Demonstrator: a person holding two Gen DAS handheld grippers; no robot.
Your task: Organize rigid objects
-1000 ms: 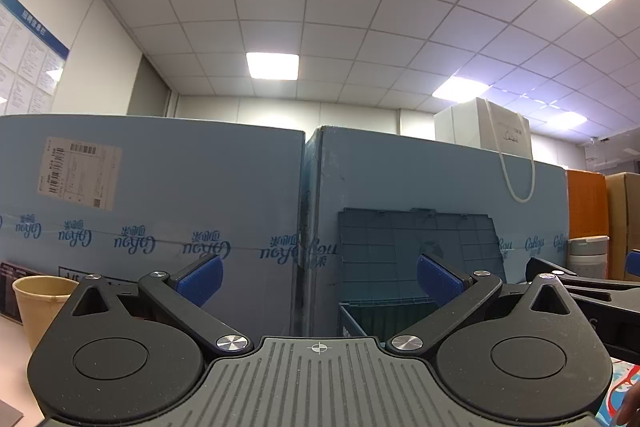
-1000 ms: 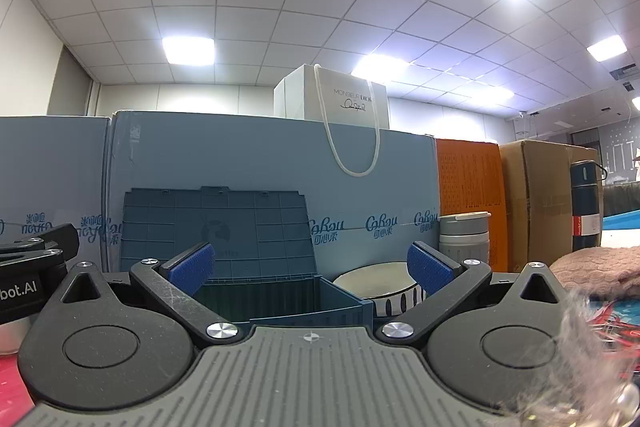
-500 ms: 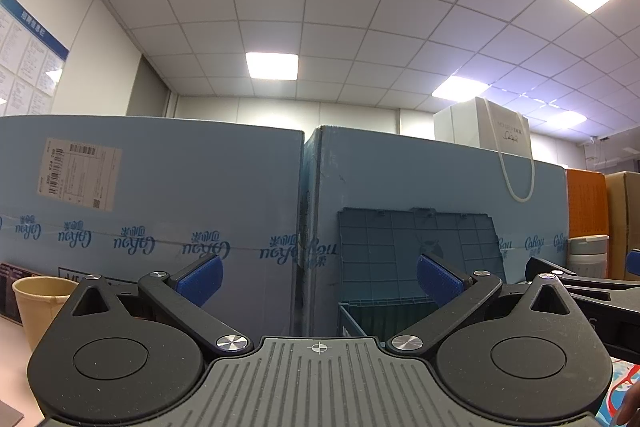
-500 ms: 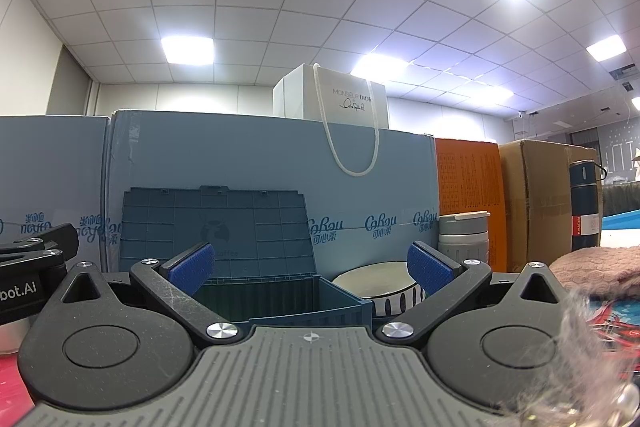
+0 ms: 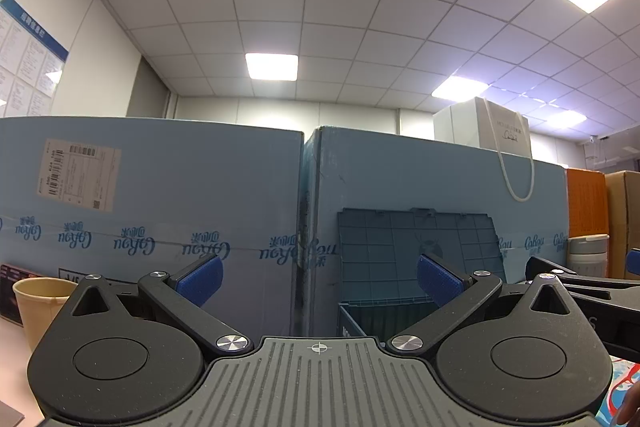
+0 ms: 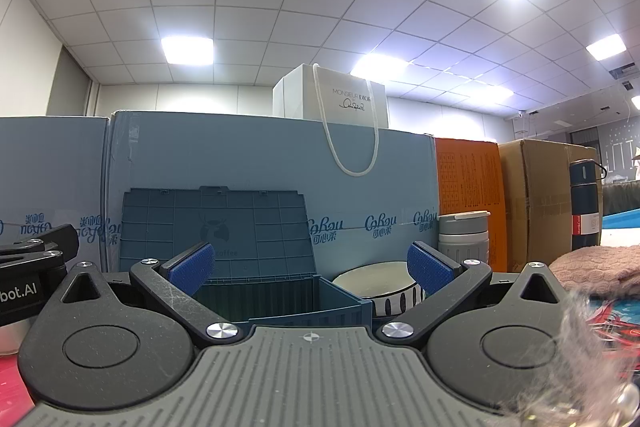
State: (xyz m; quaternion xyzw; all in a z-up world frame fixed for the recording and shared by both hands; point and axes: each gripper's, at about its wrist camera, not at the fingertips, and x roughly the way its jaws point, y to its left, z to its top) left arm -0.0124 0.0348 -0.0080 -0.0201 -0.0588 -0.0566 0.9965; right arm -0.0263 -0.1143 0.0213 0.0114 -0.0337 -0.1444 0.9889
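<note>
In front of the tall blue cardboard boxes (image 6: 240, 155) stands a dark blue plastic storage box (image 6: 280, 291) with its lid (image 6: 216, 227) up, leaning back on the cardboard. The right gripper (image 6: 308, 267) is wide open with nothing in it, and it points at this box. Just right of the box sit a white bowl with black stripes (image 6: 384, 287) and a gray cup with a lid (image 6: 464, 239). The left gripper (image 5: 318, 277) is wide open and empty too. A paper cup (image 5: 38, 303) stands far to its left.
</note>
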